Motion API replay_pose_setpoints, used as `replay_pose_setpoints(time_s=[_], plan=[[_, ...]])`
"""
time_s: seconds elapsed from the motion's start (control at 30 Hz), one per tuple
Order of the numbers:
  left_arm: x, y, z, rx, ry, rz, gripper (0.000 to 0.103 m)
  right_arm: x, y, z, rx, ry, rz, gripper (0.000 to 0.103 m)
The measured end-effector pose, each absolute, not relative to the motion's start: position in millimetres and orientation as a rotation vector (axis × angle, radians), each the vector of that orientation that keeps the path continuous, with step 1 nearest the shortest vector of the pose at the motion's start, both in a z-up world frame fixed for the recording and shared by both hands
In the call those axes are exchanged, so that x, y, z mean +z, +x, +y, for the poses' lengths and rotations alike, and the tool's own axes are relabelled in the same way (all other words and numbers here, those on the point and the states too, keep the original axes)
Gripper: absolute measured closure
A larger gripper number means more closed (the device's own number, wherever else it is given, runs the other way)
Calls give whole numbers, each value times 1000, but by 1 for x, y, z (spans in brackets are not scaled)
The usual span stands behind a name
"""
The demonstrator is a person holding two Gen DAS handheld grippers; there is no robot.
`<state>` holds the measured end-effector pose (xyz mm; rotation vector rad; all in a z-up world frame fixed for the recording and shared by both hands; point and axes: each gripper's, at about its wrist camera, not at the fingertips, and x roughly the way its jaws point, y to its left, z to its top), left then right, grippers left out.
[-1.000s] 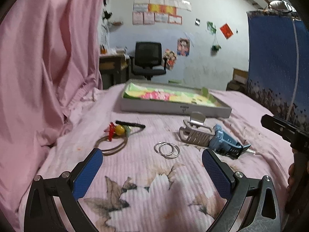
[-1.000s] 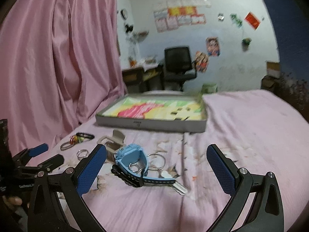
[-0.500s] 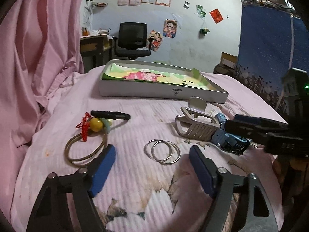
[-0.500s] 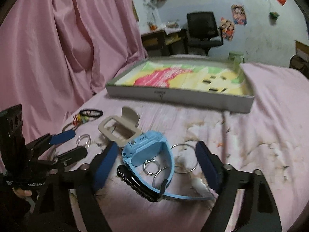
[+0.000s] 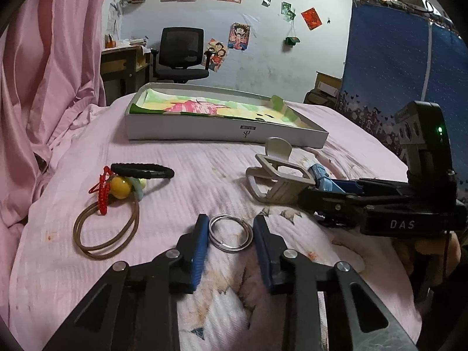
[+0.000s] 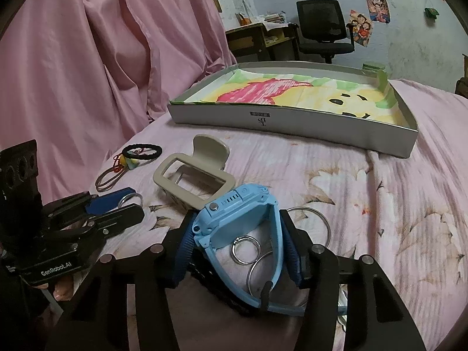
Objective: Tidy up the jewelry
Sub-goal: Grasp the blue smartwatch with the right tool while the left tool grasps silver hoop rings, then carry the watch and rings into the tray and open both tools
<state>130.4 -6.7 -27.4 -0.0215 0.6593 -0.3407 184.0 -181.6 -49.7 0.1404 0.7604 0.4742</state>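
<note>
Two silver rings (image 5: 231, 234) lie flat on the pink bedspread, and my left gripper (image 5: 231, 241) is shut on them, a blue pad (image 5: 200, 245) pressing each side. My right gripper (image 6: 238, 248) is shut on a light blue watch (image 6: 234, 213), its pads against the strap on both sides. More silver rings (image 6: 245, 248) lie inside and beside the watch loop. A beige hair claw (image 6: 193, 181) sits just behind the watch. The grey box lid (image 5: 225, 131) with a colourful drawing inside stands farther back.
On the left lie a black hair tie (image 5: 143, 171), a yellow bead on red cord (image 5: 120, 188) and brown elastic bands (image 5: 106, 234). A pink curtain (image 5: 44, 73) hangs along the left. An office chair (image 5: 181, 55) and desk stand beyond the bed.
Both grippers have come down to the bedspread and narrowed their jaws. The left has gone from wide open to flanking the rings; the right has come in around the watch.
</note>
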Motion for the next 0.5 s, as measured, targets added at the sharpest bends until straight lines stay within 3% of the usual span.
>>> replay_pose_setpoints(time_s=[0.5], plan=[[4, 109, -5, -248, -79, 493, 74, -15, 150, -200, 387, 125, 529, 56]])
